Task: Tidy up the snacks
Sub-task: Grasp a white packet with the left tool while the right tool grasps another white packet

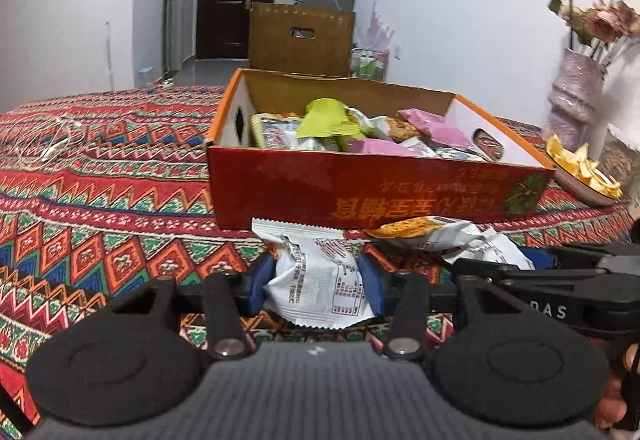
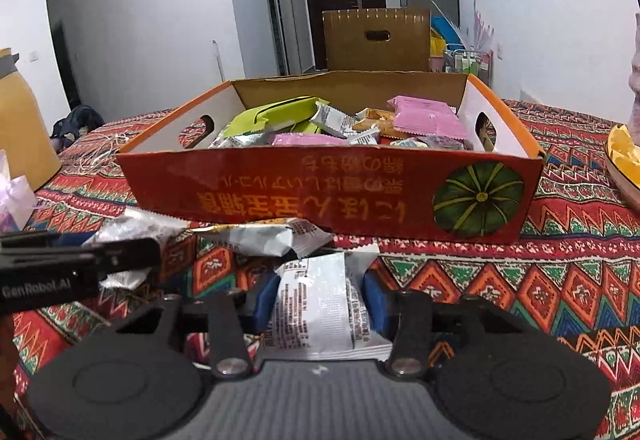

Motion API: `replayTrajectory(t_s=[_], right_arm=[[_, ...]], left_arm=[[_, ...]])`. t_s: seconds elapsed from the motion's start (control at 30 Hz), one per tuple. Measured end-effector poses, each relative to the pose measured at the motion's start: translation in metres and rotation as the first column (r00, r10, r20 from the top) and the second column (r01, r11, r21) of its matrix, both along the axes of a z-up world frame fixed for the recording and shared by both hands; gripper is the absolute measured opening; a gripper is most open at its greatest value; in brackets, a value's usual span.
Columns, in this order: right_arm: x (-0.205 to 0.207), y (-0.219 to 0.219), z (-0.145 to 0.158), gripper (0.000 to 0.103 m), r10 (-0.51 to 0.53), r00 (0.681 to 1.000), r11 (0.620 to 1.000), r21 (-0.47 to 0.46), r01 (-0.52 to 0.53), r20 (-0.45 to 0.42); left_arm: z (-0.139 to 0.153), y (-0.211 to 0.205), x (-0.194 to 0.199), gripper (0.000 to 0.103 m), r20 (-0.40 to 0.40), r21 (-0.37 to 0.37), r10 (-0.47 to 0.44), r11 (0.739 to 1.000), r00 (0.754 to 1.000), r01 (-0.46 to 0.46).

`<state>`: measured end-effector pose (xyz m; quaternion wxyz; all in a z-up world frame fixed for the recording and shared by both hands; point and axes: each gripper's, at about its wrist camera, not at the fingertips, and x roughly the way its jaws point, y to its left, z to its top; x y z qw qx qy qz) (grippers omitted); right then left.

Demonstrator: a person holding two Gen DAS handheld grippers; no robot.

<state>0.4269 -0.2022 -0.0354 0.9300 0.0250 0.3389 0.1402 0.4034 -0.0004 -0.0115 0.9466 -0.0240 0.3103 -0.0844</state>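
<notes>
A red and orange cardboard box (image 1: 360, 195) (image 2: 280, 183) holds several green, pink and silver snack packets on the patterned tablecloth. My left gripper (image 1: 316, 280) is shut on a white snack packet (image 1: 320, 280) just in front of the box. My right gripper (image 2: 320, 300) is shut on a silver-white snack packet (image 2: 320, 308), also in front of the box. Another packet with an orange print (image 1: 424, 232) (image 2: 260, 238) lies on the cloth against the box's front wall, between the two grippers. The right gripper also shows at the right of the left wrist view (image 1: 520, 280).
A plate of orange peel (image 1: 580, 171) (image 2: 624, 159) and a pink vase with flowers (image 1: 576, 95) stand right of the box. A white cable (image 1: 44, 143) lies on the cloth at the left. A tan jug (image 2: 20, 127) stands far left. A brown carton (image 1: 300, 39) stands behind.
</notes>
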Motion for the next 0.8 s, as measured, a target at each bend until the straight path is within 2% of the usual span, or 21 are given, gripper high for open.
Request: replayTrajectory(t_s=[0.13,0.27,0.37,0.47,0.57,0.7,0.8], right_arm=[[0.001,-0.004,0.002,0.044,-0.004,1.0,1.0,0.003,0.004,-0.006],[-0.017,-0.021,0.013,0.044,-0.055,0.998,0.998,-0.044,0.055,-0.006],[-0.055,-0.05,0.023,0.044,-0.112,0.994,0.993,-0.04,0.112,0.009],[-0.101,-0.076,0.033,0.044,-0.143,0.989,0.99,-0.007,0.143,0.022],[-0.15,-0.095,0.041,0.044,-0.163,0.986,0.986,-0.019,0.164,0.035],[-0.198,-0.103,0.051,0.044,-0.148,0.988,0.989,-0.019,0.149,0.05],[-0.218,-0.107,0.06,0.044,-0.149,0.985,0.989,-0.001,0.149,0.083]], left_arm=[[-0.003,-0.001,0.002,0.048,-0.02,0.012,0.007,1.0,1.0,-0.006],[0.005,0.006,-0.01,0.048,-0.019,0.009,0.019,1.0,1.0,-0.019],[0.017,0.018,-0.04,0.048,-0.022,-0.036,0.015,0.999,1.0,-0.016],[0.026,0.032,-0.083,0.048,-0.027,-0.102,0.038,0.994,0.999,-0.041],[0.033,0.037,-0.129,0.048,-0.021,-0.144,0.071,0.987,0.997,-0.073],[0.036,0.035,-0.174,0.048,-0.024,-0.139,0.076,0.987,0.997,-0.079],[0.039,0.036,-0.193,0.048,-0.017,-0.132,0.104,0.986,0.994,-0.105]])
